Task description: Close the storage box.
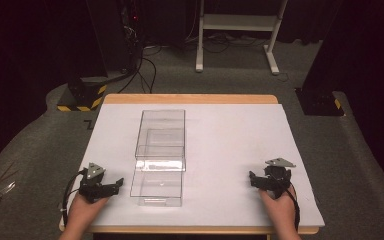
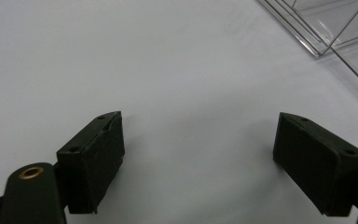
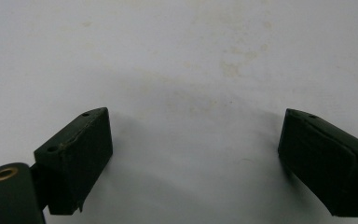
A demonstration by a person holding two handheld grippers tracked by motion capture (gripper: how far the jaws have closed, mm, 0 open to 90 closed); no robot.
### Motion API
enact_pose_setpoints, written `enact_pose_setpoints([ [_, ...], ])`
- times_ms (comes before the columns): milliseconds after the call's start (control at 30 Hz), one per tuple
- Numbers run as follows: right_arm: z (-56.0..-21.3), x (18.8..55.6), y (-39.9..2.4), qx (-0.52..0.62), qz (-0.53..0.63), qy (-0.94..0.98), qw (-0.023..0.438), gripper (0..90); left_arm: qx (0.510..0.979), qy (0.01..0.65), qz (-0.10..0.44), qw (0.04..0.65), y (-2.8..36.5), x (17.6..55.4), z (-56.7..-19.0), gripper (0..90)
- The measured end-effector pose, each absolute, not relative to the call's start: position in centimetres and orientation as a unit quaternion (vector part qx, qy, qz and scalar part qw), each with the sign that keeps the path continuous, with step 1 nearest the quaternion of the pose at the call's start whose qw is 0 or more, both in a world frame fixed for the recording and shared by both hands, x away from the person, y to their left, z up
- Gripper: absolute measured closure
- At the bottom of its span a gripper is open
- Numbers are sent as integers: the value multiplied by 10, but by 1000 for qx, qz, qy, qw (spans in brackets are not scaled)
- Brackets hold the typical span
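The high view looks forward and down over the whole bench (image 1: 230, 130). Each gripper view sits close above its white top; the left one catches the clear box (image 2: 326, 28) at two o'clock.

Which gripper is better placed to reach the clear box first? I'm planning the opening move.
Left, probably. The left gripper sits open right beside the clear box, whose corner shows ahead of its jaws. The right gripper, also open, rests far off across bare table.

Lighting: table (image 1: 230, 125) brightly lit, surroundings dark. Soft shadows under the jaws. Gripper views grainy, near jaws slightly blurred.
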State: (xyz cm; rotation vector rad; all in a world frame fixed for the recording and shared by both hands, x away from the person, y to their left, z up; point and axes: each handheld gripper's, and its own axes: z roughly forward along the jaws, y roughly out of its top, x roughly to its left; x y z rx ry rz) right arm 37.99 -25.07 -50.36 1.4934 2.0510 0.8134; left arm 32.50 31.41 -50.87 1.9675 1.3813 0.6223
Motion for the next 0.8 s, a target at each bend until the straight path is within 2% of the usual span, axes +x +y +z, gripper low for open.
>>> enact_pose_setpoints([
  [800,-504,380,-251,544,300,748,234,96,748,529,236,324,314,325,-508,169],
])
